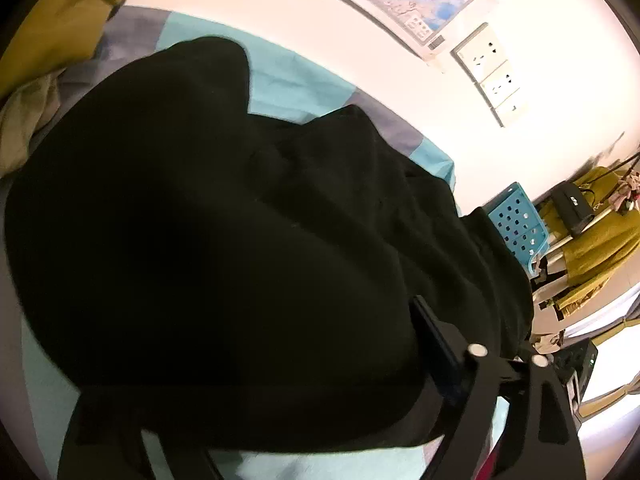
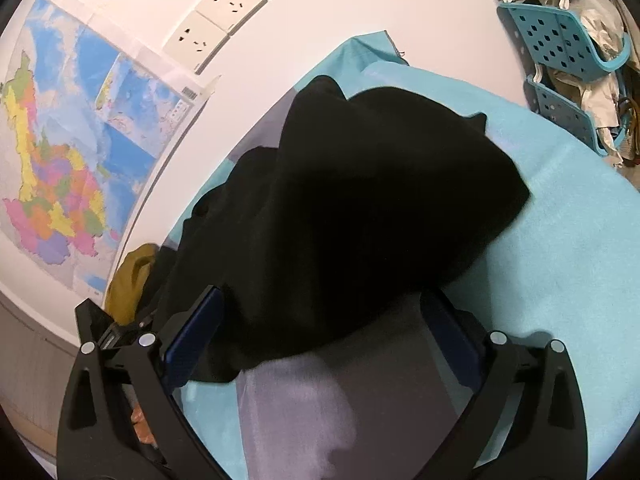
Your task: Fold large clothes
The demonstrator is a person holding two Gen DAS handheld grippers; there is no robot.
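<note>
A large black garment [image 1: 224, 216] lies bunched on a bed with a teal and grey sheet [image 1: 288, 76]. In the left wrist view it fills most of the frame and drapes over my left gripper [image 1: 280, 360], hiding the left finger; the right finger [image 1: 436, 340] shows beside the cloth. The jaws stand wide apart. In the right wrist view the garment [image 2: 360, 184] lies ahead, its near edge between the fingers of my right gripper [image 2: 320, 316], which is open. The cloth touches the left finger [image 2: 196, 328].
An olive garment [image 1: 52, 36] lies at the bed's far end by the white wall. A wall map [image 2: 68, 136] and sockets [image 2: 224, 8] are on the wall. Teal perforated chairs [image 2: 560, 44] with clothes stand past the bed's edge.
</note>
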